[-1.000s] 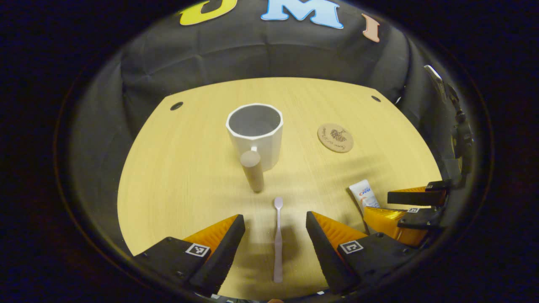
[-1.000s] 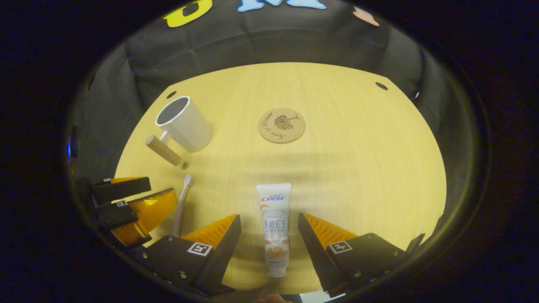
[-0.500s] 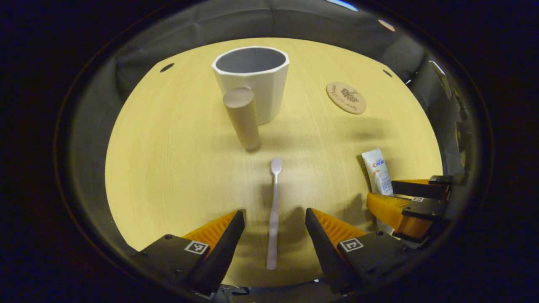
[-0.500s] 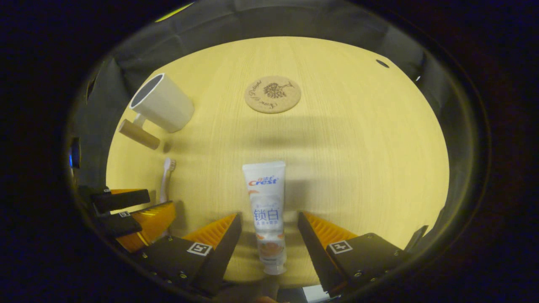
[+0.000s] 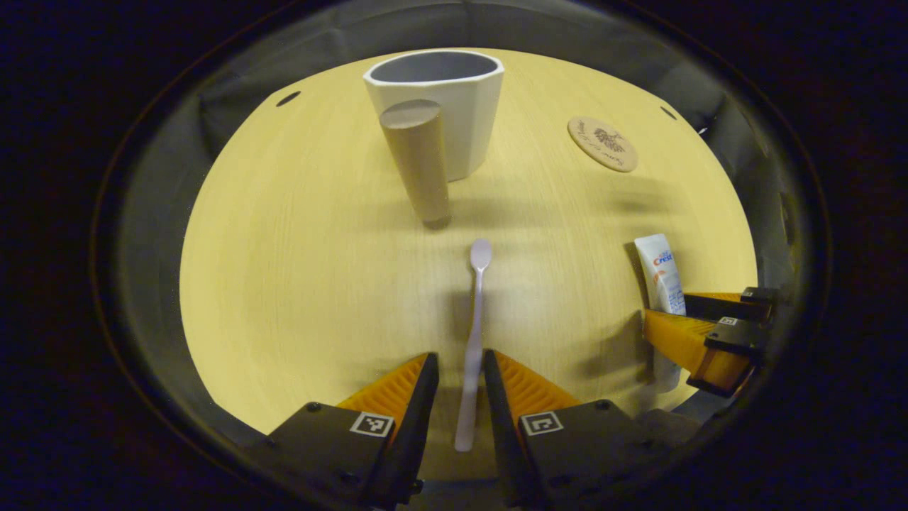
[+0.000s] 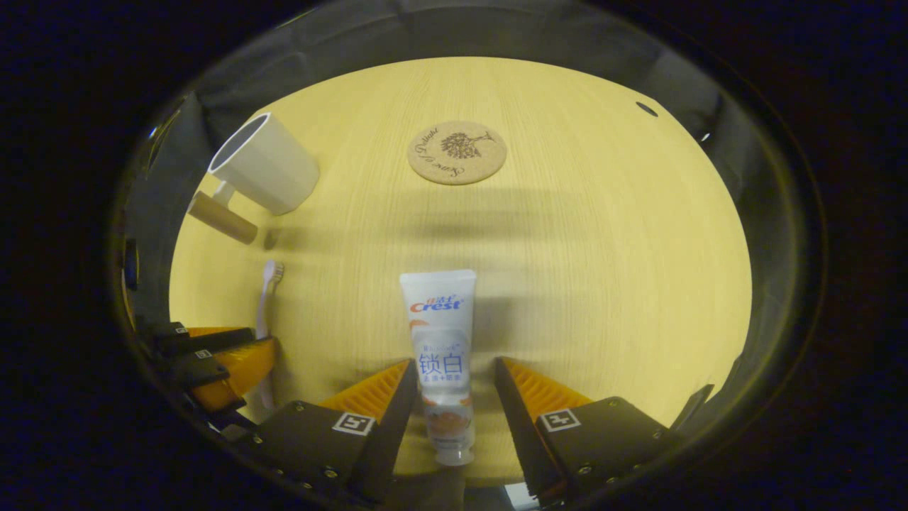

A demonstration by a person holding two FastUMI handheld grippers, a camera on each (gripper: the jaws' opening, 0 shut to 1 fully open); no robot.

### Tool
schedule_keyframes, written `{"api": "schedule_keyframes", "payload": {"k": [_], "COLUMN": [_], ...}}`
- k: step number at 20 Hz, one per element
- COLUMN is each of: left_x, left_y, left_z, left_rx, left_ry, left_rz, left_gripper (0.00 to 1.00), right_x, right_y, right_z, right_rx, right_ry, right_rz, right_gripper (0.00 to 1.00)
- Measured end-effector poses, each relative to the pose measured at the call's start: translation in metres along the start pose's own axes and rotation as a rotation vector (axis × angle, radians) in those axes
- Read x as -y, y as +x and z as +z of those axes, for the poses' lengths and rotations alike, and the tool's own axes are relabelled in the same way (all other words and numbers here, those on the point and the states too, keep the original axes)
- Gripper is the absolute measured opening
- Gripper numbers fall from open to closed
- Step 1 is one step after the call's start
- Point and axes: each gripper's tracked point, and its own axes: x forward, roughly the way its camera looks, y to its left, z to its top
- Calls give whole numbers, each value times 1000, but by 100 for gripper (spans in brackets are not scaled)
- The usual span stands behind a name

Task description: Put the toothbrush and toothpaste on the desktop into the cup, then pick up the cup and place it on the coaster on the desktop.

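In the left gripper view, the left gripper (image 5: 460,369) sits low over the desktop (image 5: 298,284) with its fingers drawn in close on either side of the toothbrush (image 5: 474,333); whether both fingers actually press on the handle cannot be told. The toothbrush is pale and slim, lying flat near the desktop's near edge, its small oval head pointing toward the cup (image 5: 454,106). The cup is white and faceted, upright and empty near the far edge, with a brown wooden cylinder handle on its near side. A round cork coaster (image 5: 601,143) with a dark printed motif lies toward the far right corner, well apart from the cup.

In the right gripper view, the right gripper (image 6: 452,383) straddles the lower part of the toothpaste (image 6: 440,341), fingers narrowed beside the tube with slight gaps visible, so contact is uncertain. The tube is white with blue and orange print, flat end pointing toward the coaster, cap at the near edge. The other gripper shows at the left edge, beside the toothbrush.
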Motion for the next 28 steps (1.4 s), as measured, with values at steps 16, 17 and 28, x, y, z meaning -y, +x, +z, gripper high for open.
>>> {"api": "schedule_keyframes", "payload": {"k": [16,17,28], "left_x": [1,3,4], "left_y": [-9,-11,-69], "left_z": [-9,-12,-9], "left_rx": [105,117,375], "left_ry": [-45,-70,-171], "left_rz": [-62,-80,-193], "left_gripper": [12,12,17], "right_x": [4,4,-13], "right_y": [-8,-12,-53], "right_z": [-7,-7,16], "right_rx": [84,97,314], "right_ry": [21,30,-46], "right_rz": [79,94,184], "right_gripper": [17,17,17]}}
